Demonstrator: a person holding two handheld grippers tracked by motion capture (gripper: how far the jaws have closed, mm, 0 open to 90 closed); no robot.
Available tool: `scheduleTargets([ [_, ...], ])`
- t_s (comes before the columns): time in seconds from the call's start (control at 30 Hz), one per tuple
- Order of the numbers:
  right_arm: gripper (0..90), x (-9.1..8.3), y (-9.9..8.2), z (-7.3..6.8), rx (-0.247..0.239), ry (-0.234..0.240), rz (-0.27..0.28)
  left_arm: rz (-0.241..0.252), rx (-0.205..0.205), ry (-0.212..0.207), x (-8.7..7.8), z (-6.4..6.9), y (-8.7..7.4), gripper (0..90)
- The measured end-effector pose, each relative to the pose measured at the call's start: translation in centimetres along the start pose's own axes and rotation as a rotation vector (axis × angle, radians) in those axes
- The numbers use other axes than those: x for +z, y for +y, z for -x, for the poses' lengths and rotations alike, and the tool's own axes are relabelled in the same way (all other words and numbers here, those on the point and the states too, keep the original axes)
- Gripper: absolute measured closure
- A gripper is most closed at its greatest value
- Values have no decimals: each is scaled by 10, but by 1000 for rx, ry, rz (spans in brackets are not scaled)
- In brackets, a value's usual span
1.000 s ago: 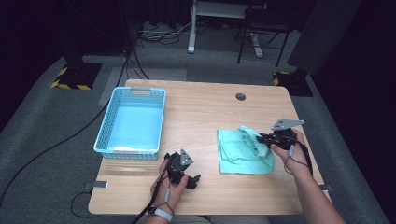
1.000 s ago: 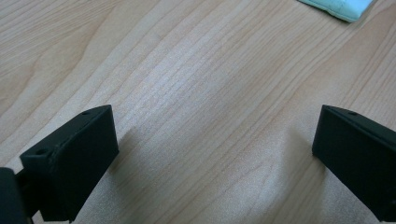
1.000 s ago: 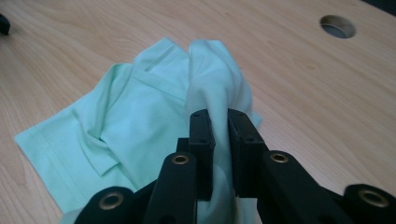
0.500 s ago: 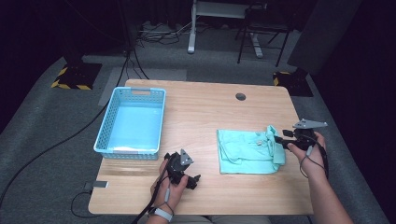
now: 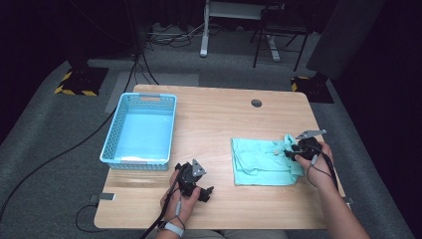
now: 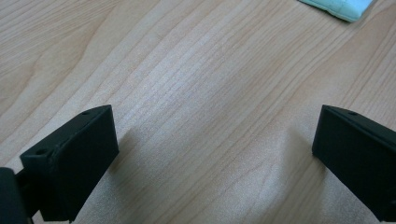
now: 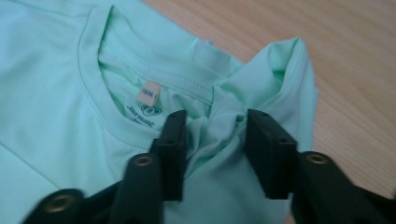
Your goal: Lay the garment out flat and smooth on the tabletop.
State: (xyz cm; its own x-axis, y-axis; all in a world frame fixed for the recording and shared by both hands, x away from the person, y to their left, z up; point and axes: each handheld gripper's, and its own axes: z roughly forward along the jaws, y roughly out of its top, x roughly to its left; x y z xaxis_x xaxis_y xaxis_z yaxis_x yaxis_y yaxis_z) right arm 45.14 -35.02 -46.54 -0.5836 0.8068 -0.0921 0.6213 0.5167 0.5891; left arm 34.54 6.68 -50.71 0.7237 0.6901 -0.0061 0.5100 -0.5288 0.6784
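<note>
A mint-green T-shirt lies folded on the right half of the wooden table. My right gripper is low over its right edge. In the right gripper view the gripper straddles a raised fold of the shirt just below the collar label. Its jaws have just been closing, and the pads do not clearly squeeze the fold. My left gripper rests near the table's front edge, open, with bare wood between its fingers. A corner of the shirt shows at the top of that view.
An empty light-blue plastic basket stands at the left of the table. A round cable hole sits near the far edge. Beyond the table are desk legs and cables on a grey floor.
My right gripper drew the shirt's right side outward to the right, let it go, then came back a little left and down onto the fold. The left hand stayed still.
</note>
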Motion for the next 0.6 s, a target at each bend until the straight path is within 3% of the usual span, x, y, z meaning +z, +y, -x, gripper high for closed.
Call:
scheduleTargets([
  [0.13, 851, 0, -3, 2, -16, 20, -29, 0, 1, -1, 0, 0, 0, 2],
  [0.2, 862, -7, -3, 3, -9, 24, -18, 0, 1, 0, 0, 0, 0, 2],
  [0.4, 861, -47, -11, 16, 56, 27, 106, 0, 0, -1, 0, 0, 0, 1],
  [0.6, 818, -66, -31, 32, 119, 9, 118, 0, 1, -1, 0, 0, 0, 2],
])
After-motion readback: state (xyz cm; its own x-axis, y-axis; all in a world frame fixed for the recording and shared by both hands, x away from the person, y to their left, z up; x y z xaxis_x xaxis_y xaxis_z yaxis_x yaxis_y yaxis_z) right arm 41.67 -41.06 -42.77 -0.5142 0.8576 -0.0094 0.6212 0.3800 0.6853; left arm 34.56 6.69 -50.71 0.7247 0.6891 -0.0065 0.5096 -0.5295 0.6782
